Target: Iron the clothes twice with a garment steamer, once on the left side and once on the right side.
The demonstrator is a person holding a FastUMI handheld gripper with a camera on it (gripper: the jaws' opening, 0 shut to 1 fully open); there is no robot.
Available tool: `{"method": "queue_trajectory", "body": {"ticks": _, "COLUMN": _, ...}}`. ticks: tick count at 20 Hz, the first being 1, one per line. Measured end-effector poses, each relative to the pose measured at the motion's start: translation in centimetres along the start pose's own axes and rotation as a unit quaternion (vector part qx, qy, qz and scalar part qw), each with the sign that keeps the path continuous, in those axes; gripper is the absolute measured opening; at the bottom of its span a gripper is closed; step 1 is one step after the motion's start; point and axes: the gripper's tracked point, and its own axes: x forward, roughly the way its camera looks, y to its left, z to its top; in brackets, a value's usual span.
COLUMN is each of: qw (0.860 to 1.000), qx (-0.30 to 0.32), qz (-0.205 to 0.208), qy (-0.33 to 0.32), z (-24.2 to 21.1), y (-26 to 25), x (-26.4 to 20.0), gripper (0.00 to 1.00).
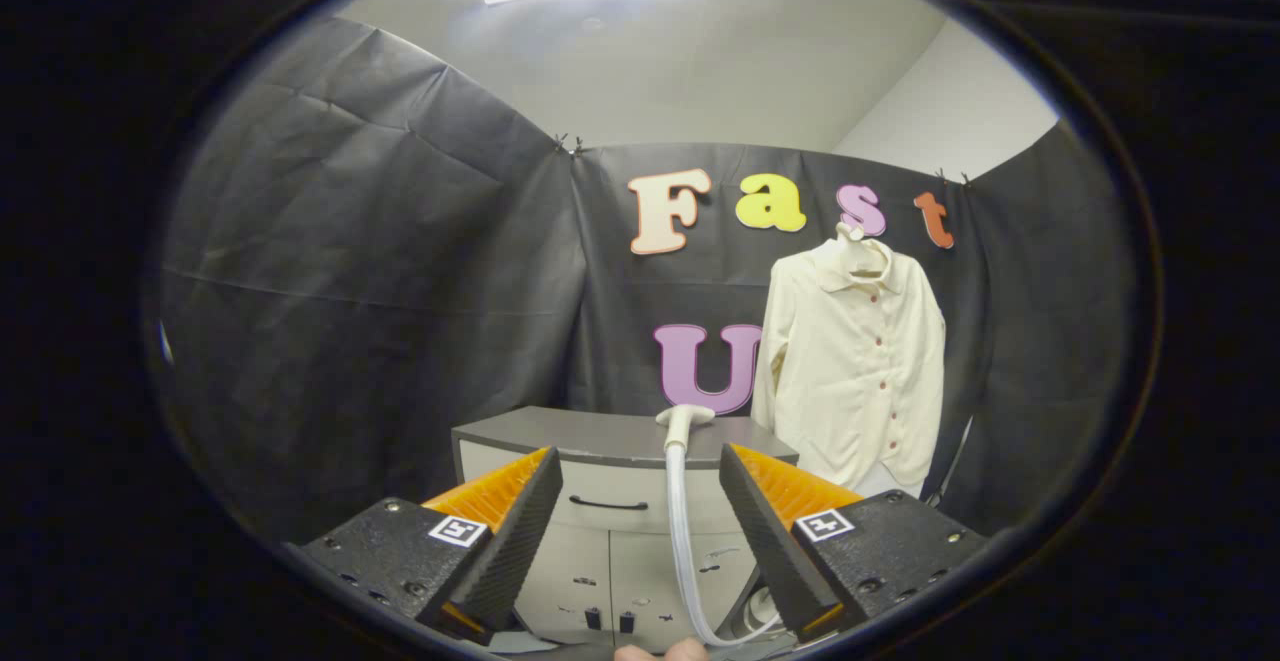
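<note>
Steamer (684, 417) probably light, hose (680, 531) trailing limply; gripper (640, 531) is hanging open, approaching its stiff neck.

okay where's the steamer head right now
In the gripper view, the steamer head rests on top of the grey cabinet, beyond the open gripper, with the hanging cream shirt just to its right.

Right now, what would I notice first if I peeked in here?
Probably the cream shirt hanging on a hanger against the black cloth wall, beyond the claw and off to its right. Next, the white steamer head on the grey cabinet, its hose running down between the claw's open fingers.
</note>
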Motion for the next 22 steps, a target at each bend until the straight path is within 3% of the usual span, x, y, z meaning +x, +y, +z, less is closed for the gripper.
{"method": "queue_trajectory", "body": {"ticks": 14, "qw": 1.0, "qx": -0.011, "qz": 0.006, "qy": 0.013, "z": -1.8, "y": 0.7, "x": 2.8, "gripper": 0.96}}
{"method": "queue_trajectory", "body": {"ticks": 22, "qw": 1.0, "qx": -0.007, "qz": -0.015, "qy": 0.017, "z": -2.3, "y": -1.2, "x": 7.1, "gripper": 0.97}}
